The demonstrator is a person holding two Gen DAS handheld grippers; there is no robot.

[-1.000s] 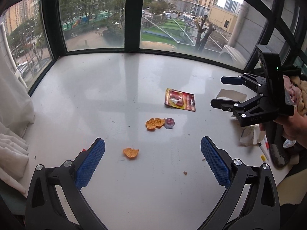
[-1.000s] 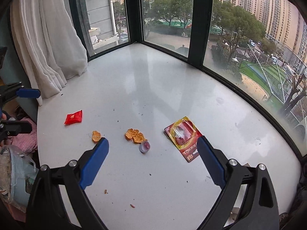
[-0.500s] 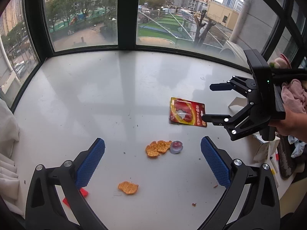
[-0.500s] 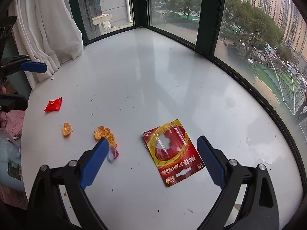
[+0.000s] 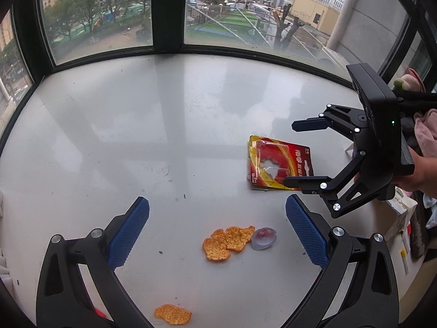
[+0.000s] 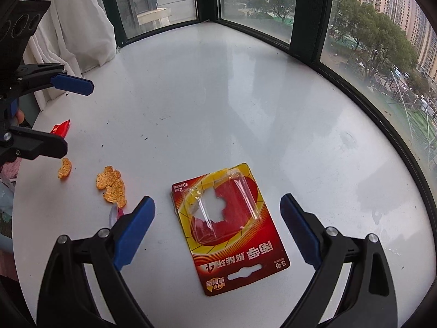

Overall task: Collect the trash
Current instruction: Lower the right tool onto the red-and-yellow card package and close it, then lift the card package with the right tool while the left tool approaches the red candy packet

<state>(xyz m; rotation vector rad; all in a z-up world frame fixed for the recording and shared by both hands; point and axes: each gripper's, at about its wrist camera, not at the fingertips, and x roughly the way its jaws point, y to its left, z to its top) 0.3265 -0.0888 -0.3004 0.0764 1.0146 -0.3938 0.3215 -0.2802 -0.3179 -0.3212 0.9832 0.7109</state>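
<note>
White sill (image 6: 218, 95), claws gaping, torn blister pack (image 6: 232, 227)

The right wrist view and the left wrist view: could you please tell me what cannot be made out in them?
- Small round cup, right wrist view: mostly hidden behind the right gripper finger.
- Red wrapper, right wrist view: partly covered by the left gripper.
- Red wrapper, left wrist view: only a sliver past the gripper finger.
- Blister pack small print: too small.

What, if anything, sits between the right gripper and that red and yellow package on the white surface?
Nothing visible does. The right gripper is open, and the red and yellow package lies flat on the white surface between its fingers. The orange crumbs lie off to the side, apart from the package.
</note>
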